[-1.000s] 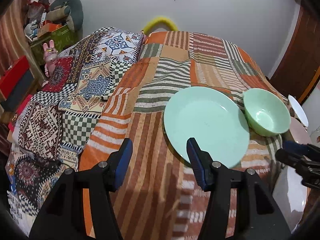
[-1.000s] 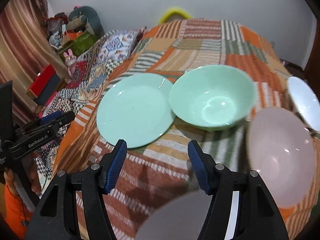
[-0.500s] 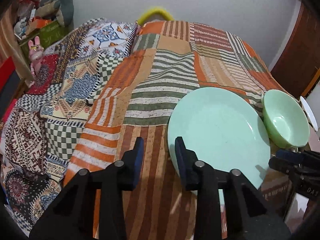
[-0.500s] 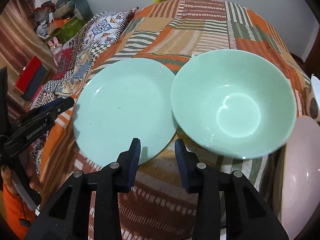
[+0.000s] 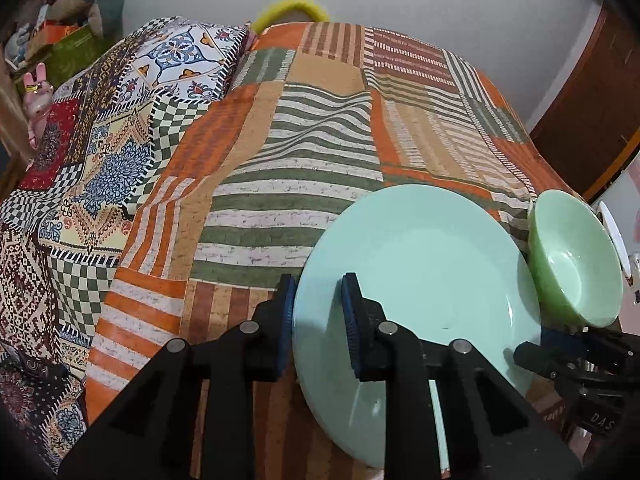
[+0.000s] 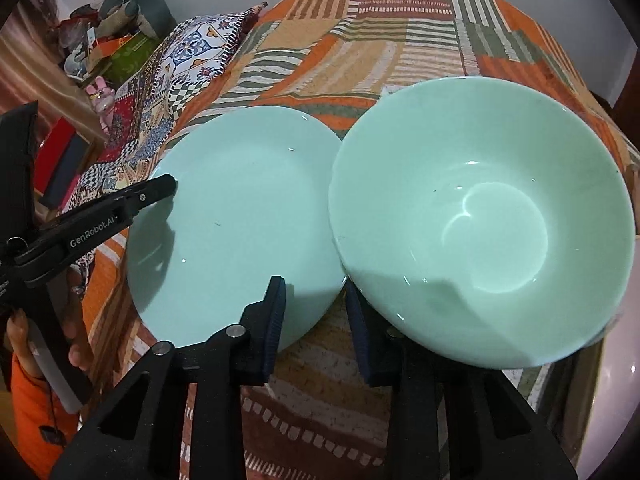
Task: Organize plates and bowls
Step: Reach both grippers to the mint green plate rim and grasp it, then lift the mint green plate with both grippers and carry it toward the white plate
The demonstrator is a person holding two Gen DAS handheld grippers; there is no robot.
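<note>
On the left, a patchwork quilt (image 5: 100,152) lies over one side of a bed; an orange, green and brown striped blanket (image 5: 304,128) covers the rest. On the blanket sits a pale green plate (image 5: 424,256), and just to its right, rim against rim, a pale green bowl (image 6: 480,216).

The left claw (image 5: 318,312) straddles the plate's near-left edge; its fingers are closing, one outside the rim and one over the plate's face, and the pads do not yet appear to press on it.

The right claw (image 6: 316,312) hovers over the gap where plate and bowl meet; its fingers are drawn together but grip nothing.

Farther right, the edge of a pinkish dish (image 6: 624,360) shows.

Nothing looks stacked yet; sorting seems barely begun.
</note>
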